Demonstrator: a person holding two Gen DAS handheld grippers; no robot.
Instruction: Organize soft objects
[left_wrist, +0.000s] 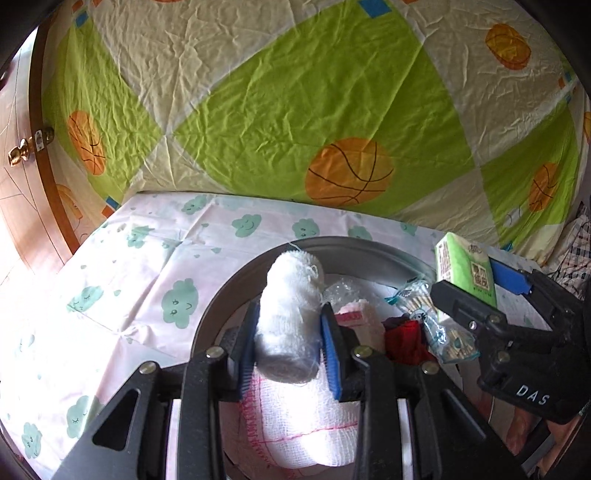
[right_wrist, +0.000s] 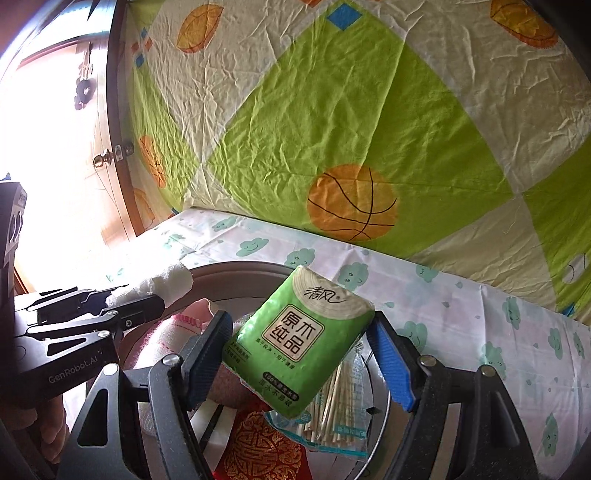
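My left gripper is shut on a white rolled sock, held above a round metal basin. The same sock shows at the left of the right wrist view, sticking out of the left gripper. My right gripper is shut on a green tissue pack, also over the basin. In the left wrist view that pack sits in the right gripper at the right. Inside the basin lie a white gauze cloth with pink stitching, a red pouch and a bag of cotton swabs.
The basin rests on a white cloth with teal cloud prints. Behind it rises a green and cream sheet with basketball prints. A wooden door with a brass knob is at the left. Checked fabric lies at the far right.
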